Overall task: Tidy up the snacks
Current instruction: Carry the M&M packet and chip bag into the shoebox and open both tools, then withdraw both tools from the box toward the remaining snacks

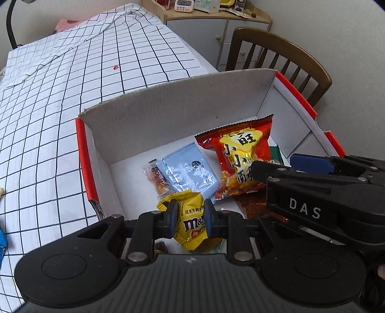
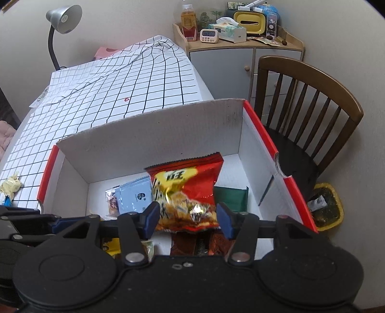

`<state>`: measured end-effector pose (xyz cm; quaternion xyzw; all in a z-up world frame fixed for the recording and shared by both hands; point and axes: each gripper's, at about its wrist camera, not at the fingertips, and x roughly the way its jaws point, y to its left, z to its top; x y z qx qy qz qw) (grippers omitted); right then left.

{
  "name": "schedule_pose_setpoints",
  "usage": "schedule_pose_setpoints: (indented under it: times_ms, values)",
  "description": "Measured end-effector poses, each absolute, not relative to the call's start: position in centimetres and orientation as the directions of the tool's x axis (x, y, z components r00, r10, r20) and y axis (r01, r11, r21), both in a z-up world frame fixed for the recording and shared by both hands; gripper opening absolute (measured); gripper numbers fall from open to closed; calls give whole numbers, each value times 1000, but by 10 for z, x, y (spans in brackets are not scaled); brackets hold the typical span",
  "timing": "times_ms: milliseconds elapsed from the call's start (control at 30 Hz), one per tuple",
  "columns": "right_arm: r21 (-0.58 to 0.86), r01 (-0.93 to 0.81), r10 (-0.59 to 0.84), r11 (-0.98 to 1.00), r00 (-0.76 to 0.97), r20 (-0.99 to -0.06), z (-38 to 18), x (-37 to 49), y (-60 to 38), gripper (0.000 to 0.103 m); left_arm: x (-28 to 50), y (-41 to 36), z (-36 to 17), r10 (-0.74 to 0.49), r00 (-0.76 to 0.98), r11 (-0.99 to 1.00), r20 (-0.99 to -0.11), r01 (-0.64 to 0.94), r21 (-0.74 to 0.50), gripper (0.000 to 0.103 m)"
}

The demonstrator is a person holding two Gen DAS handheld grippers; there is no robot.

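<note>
Left gripper low in the centre of its own view, and its blue-padded fingers are clamped on the yellow M&M's packet, pinching it by both sides just above the floor of the red-edged cardboard box. Over to the right gripper: its fingers stand well apart, either side of the lower end of the red snack bag. The bag sits in the gap between them; I cannot tell whether either pad is actually touching it.

In the left view the red snack bag lies right of centre inside the box, with a pale blue sachet beside it, overlapping a small clear-wrapped snack. The right gripper comes in from the right edge there, black body marked DAS, tips over the red bag's lower right corner.

The right view adds things the left one hides: a dark green packet behind the red bag, brown wrappers at the bottom centre under the gripper, a yellow bin on the floor at right, and a grey desk lamp upper left. Both views show the checked cloth on the bench and the wooden chair.
</note>
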<state>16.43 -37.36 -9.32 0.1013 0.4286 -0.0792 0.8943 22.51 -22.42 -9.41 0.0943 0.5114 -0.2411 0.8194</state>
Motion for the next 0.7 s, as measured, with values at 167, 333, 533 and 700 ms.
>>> schedule_pose_setpoints:
  times_ms: [167, 333, 533, 700]
  values:
    - [127, 230, -51, 965, 636, -770, -87, 158, -373, 65, 227, -219, -92, -295, 360, 873, -885, 477, -96, 23]
    - [155, 214, -25, 965, 659, -751, -76, 147, -372, 67, 224, -211, -85, -316, 355, 877, -880, 462, -129, 26]
    - [167, 188, -9, 968, 691, -723, -59, 132, -370, 72, 214, -201, -69, -342, 374, 873, -862, 467, -144, 28]
    - [195, 169, 16, 966, 715, -698, -45, 120, -367, 79, 206, -190, -54, -366, 400, 869, -840, 470, -154, 28]
